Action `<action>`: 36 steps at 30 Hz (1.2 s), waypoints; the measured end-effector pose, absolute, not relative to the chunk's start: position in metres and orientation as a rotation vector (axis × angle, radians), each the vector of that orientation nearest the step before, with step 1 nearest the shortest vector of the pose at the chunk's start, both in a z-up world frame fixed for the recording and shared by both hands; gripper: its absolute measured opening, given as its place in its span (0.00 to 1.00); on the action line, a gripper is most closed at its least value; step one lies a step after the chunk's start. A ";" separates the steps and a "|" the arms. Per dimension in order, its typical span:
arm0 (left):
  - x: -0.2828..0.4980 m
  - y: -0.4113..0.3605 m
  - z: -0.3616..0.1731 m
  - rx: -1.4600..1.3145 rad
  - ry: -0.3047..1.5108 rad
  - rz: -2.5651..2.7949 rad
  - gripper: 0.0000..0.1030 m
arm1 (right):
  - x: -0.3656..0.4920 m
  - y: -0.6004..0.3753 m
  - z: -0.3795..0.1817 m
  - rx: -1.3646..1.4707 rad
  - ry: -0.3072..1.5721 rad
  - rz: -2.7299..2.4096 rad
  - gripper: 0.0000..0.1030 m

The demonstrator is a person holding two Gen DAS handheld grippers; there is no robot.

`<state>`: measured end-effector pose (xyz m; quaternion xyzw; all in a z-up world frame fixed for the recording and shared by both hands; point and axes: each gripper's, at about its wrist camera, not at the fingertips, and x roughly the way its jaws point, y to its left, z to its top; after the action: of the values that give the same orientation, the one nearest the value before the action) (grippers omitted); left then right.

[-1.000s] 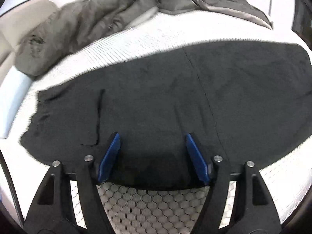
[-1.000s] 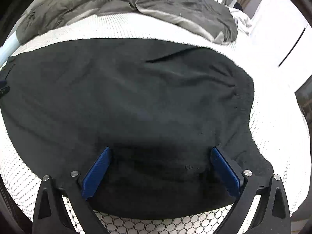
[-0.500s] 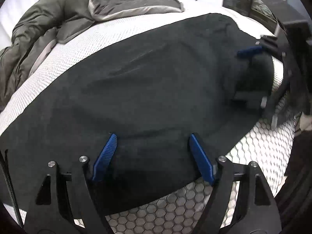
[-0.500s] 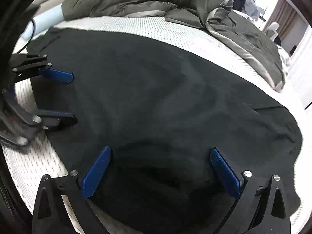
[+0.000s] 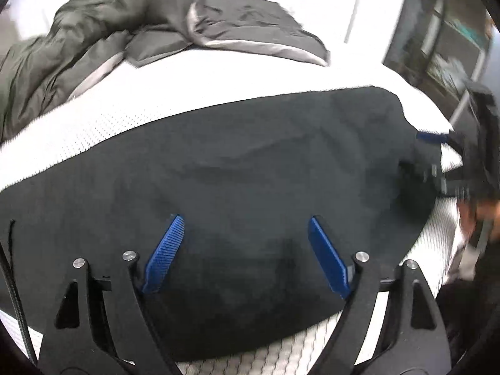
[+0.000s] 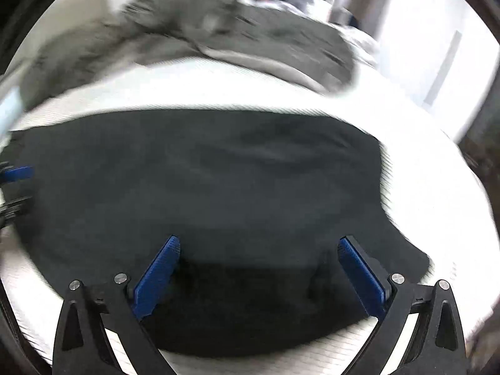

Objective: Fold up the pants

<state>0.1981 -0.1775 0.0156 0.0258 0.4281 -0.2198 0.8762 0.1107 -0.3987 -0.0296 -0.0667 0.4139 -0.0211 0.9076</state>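
Observation:
Black pants (image 5: 250, 162) lie spread flat across a white bed (image 5: 156, 100); they also fill the middle of the right wrist view (image 6: 218, 181). My left gripper (image 5: 245, 243) is open and empty, low over the near edge of the pants. My right gripper (image 6: 257, 262) is open and empty over the pants' near edge further right. The right gripper shows blurred at the right edge of the left wrist view (image 5: 437, 153). The left gripper's blue pad shows at the left edge of the right wrist view (image 6: 17, 173).
A crumpled grey-green duvet (image 5: 109, 31) lies at the back of the bed, also in the right wrist view (image 6: 203, 28). Dark shelving (image 5: 443, 50) stands beyond the bed's right side. The near mattress edge (image 5: 281, 353) is close below the fingers.
Both views have swung across the bed, the right one with blur. Both grippers stay open over the pants' near edge. The pants have not moved.

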 end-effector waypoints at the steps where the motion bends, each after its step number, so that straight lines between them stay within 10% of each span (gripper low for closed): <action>1: 0.204 -0.181 0.011 0.053 0.914 -0.451 0.78 | 0.120 -0.384 -0.031 -0.146 0.852 -0.009 0.99; 13: 0.223 -0.143 -0.022 0.171 0.964 -0.307 0.78 | 0.167 -0.419 -0.059 -0.404 0.929 -0.348 0.99; 27: 0.195 -0.117 0.007 0.079 0.847 -0.300 0.70 | 0.110 -0.524 0.000 0.024 0.806 -0.413 0.98; 31: 0.190 -0.146 0.001 0.145 0.867 -0.354 0.70 | 0.100 -0.557 -0.003 0.158 0.824 -0.436 0.58; 36: 0.187 -0.169 -0.016 0.224 0.899 -0.341 0.70 | 0.127 -0.500 -0.021 -0.079 0.904 -0.230 0.57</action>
<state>0.1872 -0.1691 -0.0156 0.1076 0.4314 -0.1635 0.8807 0.1274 -0.4996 -0.0213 -0.0379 0.4357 -0.1110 0.8924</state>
